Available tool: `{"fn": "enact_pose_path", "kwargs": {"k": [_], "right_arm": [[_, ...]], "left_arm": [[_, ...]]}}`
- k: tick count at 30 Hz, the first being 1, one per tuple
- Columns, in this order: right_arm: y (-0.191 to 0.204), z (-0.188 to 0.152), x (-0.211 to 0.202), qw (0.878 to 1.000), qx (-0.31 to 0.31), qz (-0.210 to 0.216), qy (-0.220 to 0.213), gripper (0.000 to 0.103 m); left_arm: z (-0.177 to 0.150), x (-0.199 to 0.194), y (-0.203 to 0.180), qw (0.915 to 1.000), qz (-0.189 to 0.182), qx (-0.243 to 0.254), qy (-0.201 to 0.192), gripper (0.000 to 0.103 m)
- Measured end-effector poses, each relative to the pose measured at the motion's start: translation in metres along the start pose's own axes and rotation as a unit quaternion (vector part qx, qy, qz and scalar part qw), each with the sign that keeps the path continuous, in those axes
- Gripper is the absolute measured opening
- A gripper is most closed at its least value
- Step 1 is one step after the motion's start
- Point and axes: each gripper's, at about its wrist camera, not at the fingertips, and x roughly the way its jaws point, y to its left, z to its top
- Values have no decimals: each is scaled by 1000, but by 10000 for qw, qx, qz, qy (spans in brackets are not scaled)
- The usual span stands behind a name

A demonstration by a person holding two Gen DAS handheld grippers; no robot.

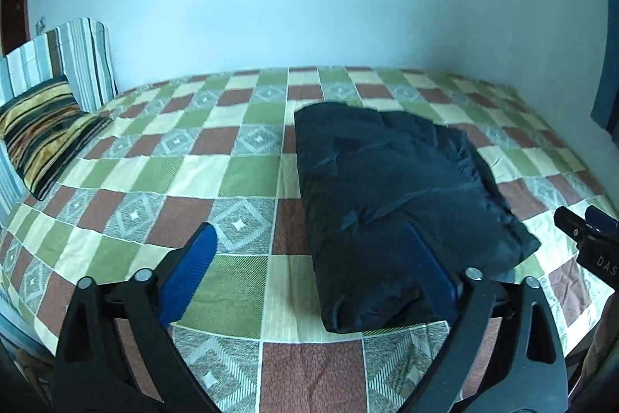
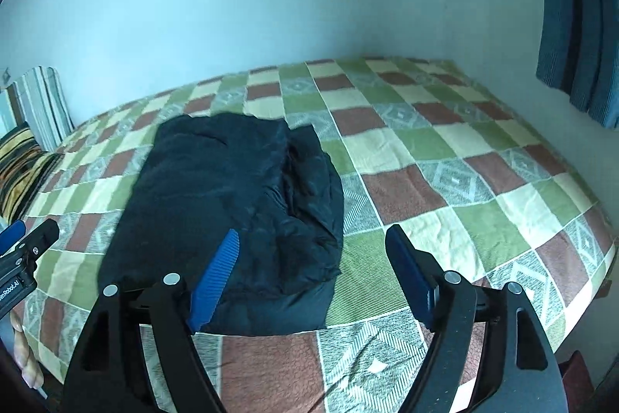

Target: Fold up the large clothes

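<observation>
A black puffy garment (image 1: pixel 390 204) lies folded into a thick rectangular bundle on the checkered bedspread (image 1: pixel 193 165). It also shows in the right wrist view (image 2: pixel 232 204). My left gripper (image 1: pixel 309 239) is open and empty, held above the bed's near edge, its right finger over the bundle's near end. My right gripper (image 2: pixel 313 250) is open and empty, its left finger over the bundle's near right corner. Each gripper's tip shows at the edge of the other's view.
A striped cushion (image 1: pixel 42 134) and striped pillows (image 1: pixel 77 60) lie at the bed's left end. A pale wall runs behind the bed. Blue curtains (image 2: pixel 580 18) hang at the right. The bed's near edge (image 2: pixel 580 297) drops off below the grippers.
</observation>
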Motion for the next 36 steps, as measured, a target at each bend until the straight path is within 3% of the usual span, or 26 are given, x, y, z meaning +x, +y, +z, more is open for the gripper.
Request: {"fn": "enact_pose_path", "kwargs": {"k": [14,36], "right_arm": [[26,3,-64,9973,-292,211,-633,82],[33,-2,-82,9961,-325,234,-792,82]], "left_arm": [[4,-70,-4,9982,-1,-23,-605,100],[-4,-91,3,9972,-11,-90,-746,100]]}}
